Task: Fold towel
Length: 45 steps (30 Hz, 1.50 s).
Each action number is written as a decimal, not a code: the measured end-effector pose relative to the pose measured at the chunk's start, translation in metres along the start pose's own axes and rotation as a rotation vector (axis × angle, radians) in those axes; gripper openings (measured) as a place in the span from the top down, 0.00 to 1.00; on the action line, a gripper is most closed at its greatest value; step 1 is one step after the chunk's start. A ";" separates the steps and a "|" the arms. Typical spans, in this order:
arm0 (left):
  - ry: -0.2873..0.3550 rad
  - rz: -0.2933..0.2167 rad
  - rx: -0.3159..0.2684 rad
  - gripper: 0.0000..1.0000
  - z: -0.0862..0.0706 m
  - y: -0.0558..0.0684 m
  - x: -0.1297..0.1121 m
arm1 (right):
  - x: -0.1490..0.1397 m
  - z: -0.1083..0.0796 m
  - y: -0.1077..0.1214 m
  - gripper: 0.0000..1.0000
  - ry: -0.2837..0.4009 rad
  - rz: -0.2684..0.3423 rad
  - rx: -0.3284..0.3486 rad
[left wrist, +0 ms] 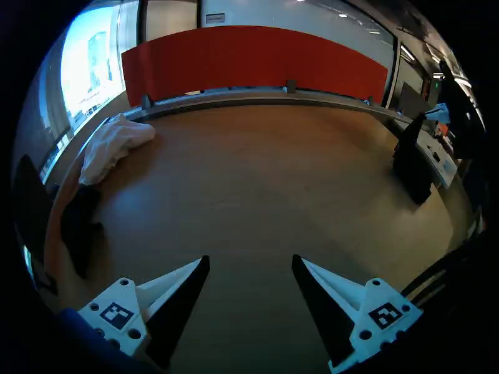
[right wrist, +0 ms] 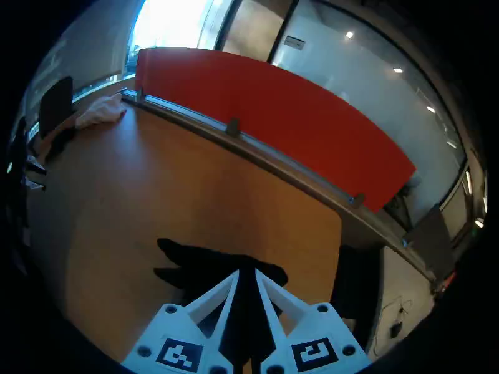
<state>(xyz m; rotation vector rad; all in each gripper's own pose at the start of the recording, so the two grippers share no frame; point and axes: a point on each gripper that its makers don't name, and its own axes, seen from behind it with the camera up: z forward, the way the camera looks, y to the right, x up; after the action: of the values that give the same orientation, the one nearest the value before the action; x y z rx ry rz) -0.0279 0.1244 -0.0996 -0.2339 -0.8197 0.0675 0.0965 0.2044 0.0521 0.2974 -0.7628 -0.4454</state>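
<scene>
- The towel (left wrist: pixel 115 146) lies in a crumpled white heap at the far left corner of the table (left wrist: pixel 262 181), close to the red partition (left wrist: pixel 249 59); its folds bunch over one another, so its edges and corners cannot be traced
- In the right gripper view the towel (right wrist: pixel 100 111) is a small pale lump at the far left end of the table (right wrist: pixel 156 187), too small to make out any detail
- A dark mass (left wrist: pixel 78 224) sits at the table's left edge just nearer than the towel; it is too dim to identify
- A dark pointed shape (left wrist: pixel 411 159) stands at the right edge of the table; it is in silhouette and I cannot tell what it is
- A person (left wrist: pixel 458 106) at the far right is a dark outline, partly cut off
- A black patch (right wrist: pixel 199 262) spreads over the wood under the right claw's tips; shadow or dark object, I cannot tell
- The left gripper (left wrist: pixel 249 262) has its jaws spread wide over bare wood; nothing sits between them, and whether the tips touch the table is unclear
- The right gripper (right wrist: pixel 247 275) has its fingers drawn together, their black inner faces meeting with no gap I can make out; nothing shows between them
- Both claws are well apart from the towel; the red partition (right wrist: pixel 280 118) runs along the table's far edge
</scene>
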 end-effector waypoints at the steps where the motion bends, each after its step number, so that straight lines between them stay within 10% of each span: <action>1: 0.000 0.002 -0.001 0.02 0.000 0.001 0.000 | -0.007 -0.002 0.001 0.94 -0.007 0.005 -0.003; 20: -0.009 0.037 -0.016 0.02 -0.002 0.007 -0.001 | -0.137 -0.029 0.003 0.94 -0.169 0.140 -0.066; 45: -0.014 0.038 0.001 0.02 -0.011 -0.001 -0.009 | -0.206 -0.008 -0.015 0.95 -0.279 0.259 -0.089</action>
<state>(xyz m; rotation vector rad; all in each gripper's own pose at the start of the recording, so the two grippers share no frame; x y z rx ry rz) -0.0258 0.1203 -0.1127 -0.2486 -0.8288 0.1048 -0.0329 0.2934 -0.0825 0.0511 -1.0356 -0.2770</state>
